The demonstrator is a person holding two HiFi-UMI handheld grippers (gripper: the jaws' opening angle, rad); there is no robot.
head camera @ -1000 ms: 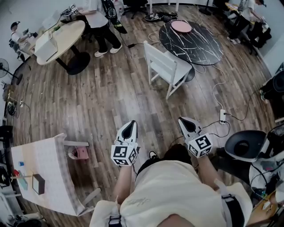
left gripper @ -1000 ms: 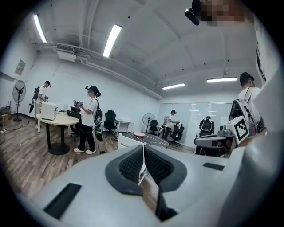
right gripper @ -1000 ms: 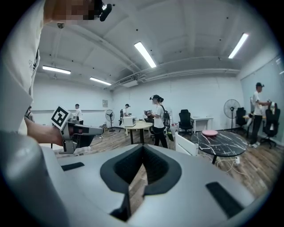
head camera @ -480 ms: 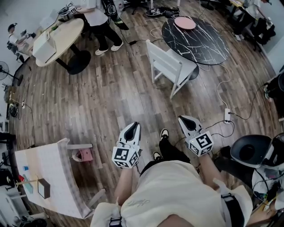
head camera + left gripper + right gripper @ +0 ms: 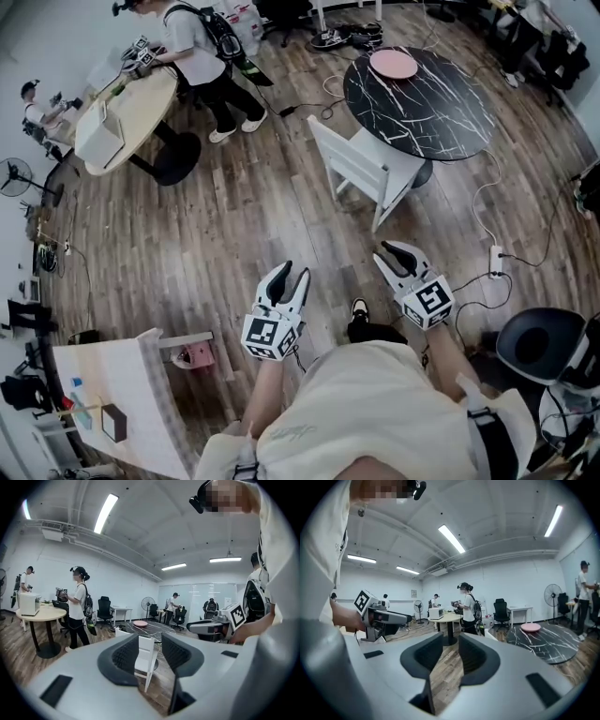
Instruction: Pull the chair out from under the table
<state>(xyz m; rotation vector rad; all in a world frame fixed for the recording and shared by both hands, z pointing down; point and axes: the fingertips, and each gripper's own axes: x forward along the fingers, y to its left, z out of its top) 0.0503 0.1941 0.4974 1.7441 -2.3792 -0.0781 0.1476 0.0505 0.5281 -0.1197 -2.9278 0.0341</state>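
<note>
Looking down from the head camera, I see a wood-plank floor (image 5: 234,216) with furniture spread around it. At the far left, a round beige tabletop (image 5: 145,89) carries a white box (image 5: 98,131). Its visible sides are closed, so I cannot tell what is in it. A person in a white top (image 5: 192,37) stands at that tabletop's far edge.

In the lower left corner, a pale patterned surface (image 5: 103,375) holds a small dark box (image 5: 114,422); its contents are too small to make out. A small pink object (image 5: 194,354) lies on the floor just beside this surface.

Near the bottom centre, my left gripper (image 5: 293,274) hovers level above the floor. Its fingers are wide and opening, with nothing between them.

The white chair (image 5: 366,169) stands well apart from both grippers, further up the view, its slatted back turned toward me. Its seat reaches just beneath the rim of a round black marble tabletop (image 5: 431,103). A pink round dish (image 5: 392,64) lies on that tabletop near its far edge.

To the right, my right gripper (image 5: 392,251) is also level. Its fingers are opening at a narrower gap, and only floor shows between them.

Further right, a white power strip (image 5: 497,255) and its cables lie on the floor. A black round seat (image 5: 534,342) sits at the lower right.
</note>
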